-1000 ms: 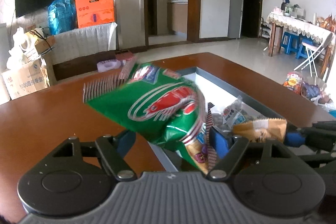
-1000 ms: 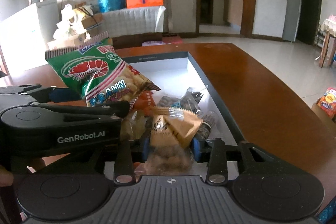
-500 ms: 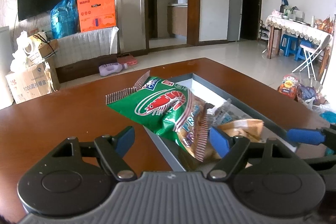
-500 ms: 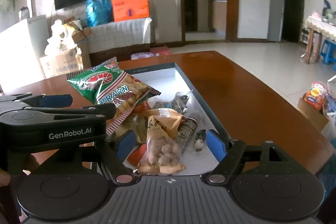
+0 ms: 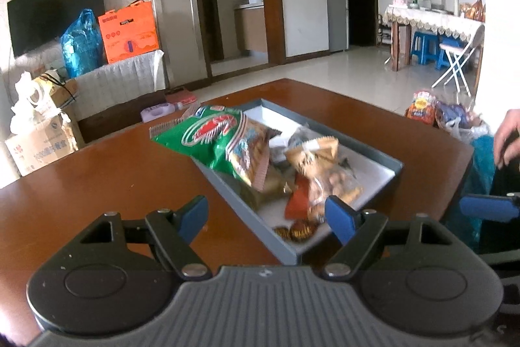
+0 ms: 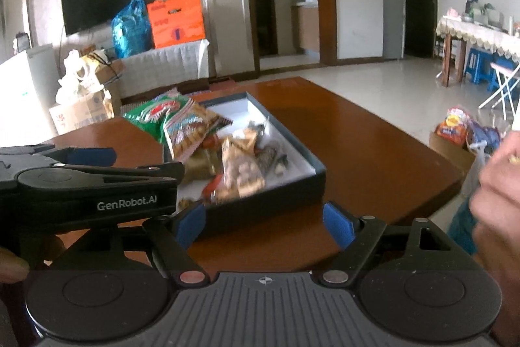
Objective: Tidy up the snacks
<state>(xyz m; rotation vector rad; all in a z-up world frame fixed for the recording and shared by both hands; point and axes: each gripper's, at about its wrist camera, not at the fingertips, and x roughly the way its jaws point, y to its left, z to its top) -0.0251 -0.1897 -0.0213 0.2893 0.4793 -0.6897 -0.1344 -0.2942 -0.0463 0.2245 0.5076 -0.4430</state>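
Brown wood fills both views: the worktop point(image 5: 97, 171) carries a shallow grey box point(image 5: 395, 166) with a white floor, and the snacks lie heaped inside it. My left tool point(image 5: 268, 215) hangs released and empty just short of the box's near end, blue pads point(image 5: 338, 217) spread wide apart. My right tool point(image 6: 263, 221) is likewise spread and holds nothing, hovering over the worktop at the box's near corner; the box point(image 6: 320, 176) shows dark-walled from this side.

A green prawn-cracker bag point(image 5: 214, 139) sits highest in the pile, its far end overhanging the box's left wall onto the worktop side; the right view shows the same bag point(image 6: 172, 119) tilted against that wall. Just right of it lies a tan peanut packet point(image 5: 320, 165), seen again from the right tool point(image 6: 240, 165), with an orange wrapper point(image 5: 297, 204) beneath it. Two small gold-wrapped sweets point(image 5: 295, 231) rest at the box's near corner. Dark, narrow packets point(image 6: 268, 156) lie towards the right wall.

From the right view, my left tool point(image 6: 91, 181) appears side-on, beside the box.
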